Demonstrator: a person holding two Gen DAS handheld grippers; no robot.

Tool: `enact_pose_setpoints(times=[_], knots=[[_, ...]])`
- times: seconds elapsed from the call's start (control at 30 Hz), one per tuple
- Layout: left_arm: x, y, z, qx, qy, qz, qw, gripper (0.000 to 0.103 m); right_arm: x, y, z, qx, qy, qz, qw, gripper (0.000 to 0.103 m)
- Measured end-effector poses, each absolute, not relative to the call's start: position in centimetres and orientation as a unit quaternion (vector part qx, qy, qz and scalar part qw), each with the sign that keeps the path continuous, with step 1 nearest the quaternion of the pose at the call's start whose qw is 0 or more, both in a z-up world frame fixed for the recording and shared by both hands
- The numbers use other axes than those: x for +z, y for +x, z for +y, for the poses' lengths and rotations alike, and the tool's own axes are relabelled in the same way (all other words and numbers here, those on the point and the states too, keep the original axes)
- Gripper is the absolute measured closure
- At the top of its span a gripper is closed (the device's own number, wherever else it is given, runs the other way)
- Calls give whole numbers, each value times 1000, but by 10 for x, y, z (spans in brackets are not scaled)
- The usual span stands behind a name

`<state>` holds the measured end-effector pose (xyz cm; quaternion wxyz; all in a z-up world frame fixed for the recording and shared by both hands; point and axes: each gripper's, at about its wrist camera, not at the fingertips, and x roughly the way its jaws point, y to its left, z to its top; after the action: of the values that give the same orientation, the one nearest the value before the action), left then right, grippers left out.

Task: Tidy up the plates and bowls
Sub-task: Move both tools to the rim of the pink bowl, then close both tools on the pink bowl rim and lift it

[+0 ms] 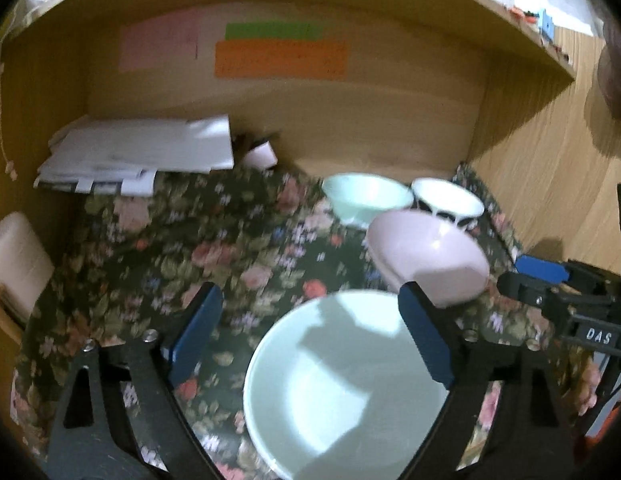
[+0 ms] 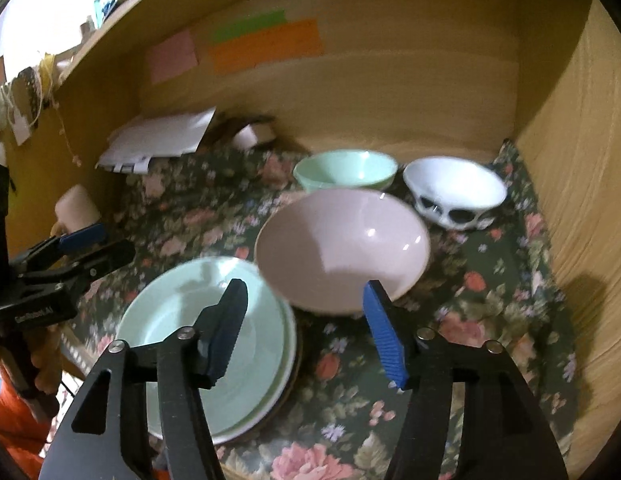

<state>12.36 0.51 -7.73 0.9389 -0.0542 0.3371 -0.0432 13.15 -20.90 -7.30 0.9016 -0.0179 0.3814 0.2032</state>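
Hovering over the worktop with its dark floral cloth [image 2: 490,300], I have a tool in each hand and neither grips anything. My left tool [image 1: 310,336] stands wide, its blue pads either side of the pale green plate [image 1: 342,388] below without touching it. My right tool [image 2: 306,332] is spread about half way, with nothing between its fingers; its left finger lies over the green plate's edge in the view and its right one points at the near rim of the pink bowl [image 2: 342,248].

From my right wrist view the green plate tops a small stack, with another pale rim and a darker edge showing under it at the right. The pink bowl sits upright just behind and right of that stack, its rim overlapping the plate in the picture; I cannot tell whether they touch. Behind the pink bowl stands a mint green bowl [image 2: 346,174], and just right of that a white bowl with a dark pattern [image 2: 454,196], close to the wooden side wall [image 2: 578,160].

Farther back left lie loose white papers [image 2: 162,140], and on the wooden back panel are pink, green and orange sticky notes [image 2: 266,44]. Everything is a little blurred.
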Motion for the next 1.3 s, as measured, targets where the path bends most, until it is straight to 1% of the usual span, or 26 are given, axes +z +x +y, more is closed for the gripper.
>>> enact_pose_setpoints(times=[0.07,0.13,0.23,0.63,0.7,0.8,0.87,1.03,1.07,1.13,1.17,1.23,1.3], knots=[[-74,133,2,-45,-59,333,940,10,-70,135,-211,201,-15,375,905,43],[-74,143,-1,-47,-64,333,940,9,-67,139,-215,196,-8,367,909,35],[-76,159,-6,-50,-71,338,937,9,-65,145,-219,185,-10,356,916,30],[-105,218,-26,-59,-66,393,915,9,-78,176,-235,153,1,354,923,29],[-110,226,-31,-73,-56,415,905,9,-82,182,-238,149,4,357,922,29],[-116,233,-39,-73,-43,422,903,9,-90,191,-243,140,7,365,920,29],[-121,237,-43,-80,-40,434,897,12,-95,196,-245,134,10,372,918,29],[-134,248,-52,-89,-38,465,880,26,-108,207,-247,135,21,391,910,29],[-136,250,-52,-88,-40,469,878,27,-111,209,-248,136,24,394,909,30],[-140,254,-53,-86,-43,479,873,35,-115,211,-247,140,28,401,905,36],[-141,256,-54,-84,-43,481,871,37,-116,212,-247,142,28,405,903,38],[-145,259,-55,-84,-43,491,866,47,-120,213,-247,148,33,412,899,46],[-148,261,-56,-88,-45,500,860,54,-122,214,-247,153,37,416,896,50]])
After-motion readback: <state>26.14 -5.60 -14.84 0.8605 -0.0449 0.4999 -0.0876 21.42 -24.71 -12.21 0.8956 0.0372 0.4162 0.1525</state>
